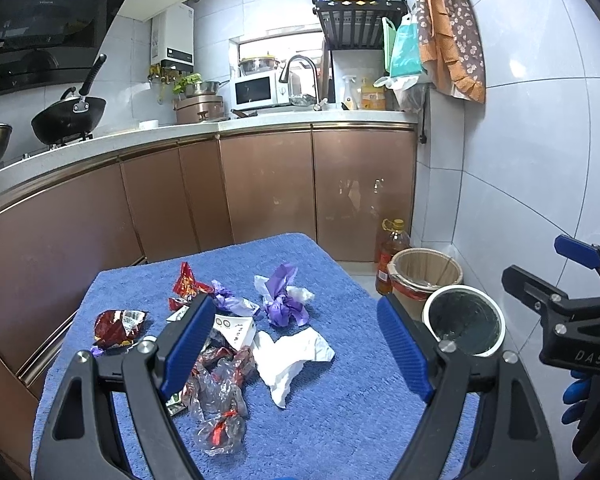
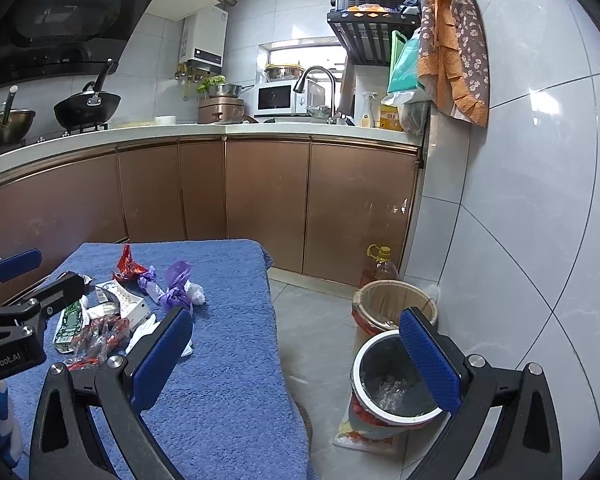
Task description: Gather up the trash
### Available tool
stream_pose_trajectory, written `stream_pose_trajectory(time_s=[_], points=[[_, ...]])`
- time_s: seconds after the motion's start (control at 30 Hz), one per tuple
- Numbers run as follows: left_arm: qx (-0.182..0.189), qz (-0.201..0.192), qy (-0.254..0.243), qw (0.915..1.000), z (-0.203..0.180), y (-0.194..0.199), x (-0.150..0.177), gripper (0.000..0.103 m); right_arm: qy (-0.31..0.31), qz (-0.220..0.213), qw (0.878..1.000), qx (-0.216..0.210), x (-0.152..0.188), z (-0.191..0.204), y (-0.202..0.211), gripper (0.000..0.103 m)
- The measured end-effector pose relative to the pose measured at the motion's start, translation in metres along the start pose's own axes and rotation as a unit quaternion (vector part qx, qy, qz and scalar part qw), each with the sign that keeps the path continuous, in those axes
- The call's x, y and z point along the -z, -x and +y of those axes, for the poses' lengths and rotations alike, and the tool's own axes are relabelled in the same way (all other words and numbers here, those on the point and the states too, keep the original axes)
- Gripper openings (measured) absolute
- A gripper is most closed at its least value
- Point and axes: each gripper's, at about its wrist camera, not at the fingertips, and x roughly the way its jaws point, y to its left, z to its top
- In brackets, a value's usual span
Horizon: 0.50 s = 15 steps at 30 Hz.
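Observation:
Trash lies on a blue towel-covered table (image 1: 340, 412): a crumpled white tissue (image 1: 290, 358), a purple wrapper ball (image 1: 283, 300), a red snack wrapper (image 1: 186, 282), a dark red foil packet (image 1: 116, 326), clear red-printed plastic (image 1: 220, 396) and a white carton (image 1: 236, 330). My left gripper (image 1: 296, 344) hangs open just above the pile, empty. My right gripper (image 2: 296, 354) is open and empty, off the table's right edge above the floor. A white-rimmed trash bin (image 2: 388, 390) with a grey liner stands on the floor right of the table.
A second bin (image 2: 392, 306) with a tan liner stands behind the white one, with an oil bottle (image 2: 378, 266) next to it by the wall. Brown cabinets (image 2: 260, 192) under a counter run along the back. Grey floor tiles (image 2: 316, 332) lie between table and bins.

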Motion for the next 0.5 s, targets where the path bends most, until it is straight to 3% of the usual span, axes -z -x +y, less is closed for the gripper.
stream_pose_trajectory(time_s=[0.33, 0.5], points=[[0.01, 0.018, 0.014, 0.9997, 0.014, -0.018, 0.001, 0.083, 0.008, 0.016, 1.0, -0.009, -0.006, 0.012, -0.02, 0.103], [0.011, 0.042, 0.025, 0.9987, 0.028, -0.035, 0.005, 0.083, 0.019, 0.038, 0.998, -0.035, -0.006, 0.026, -0.041, 0.103]])
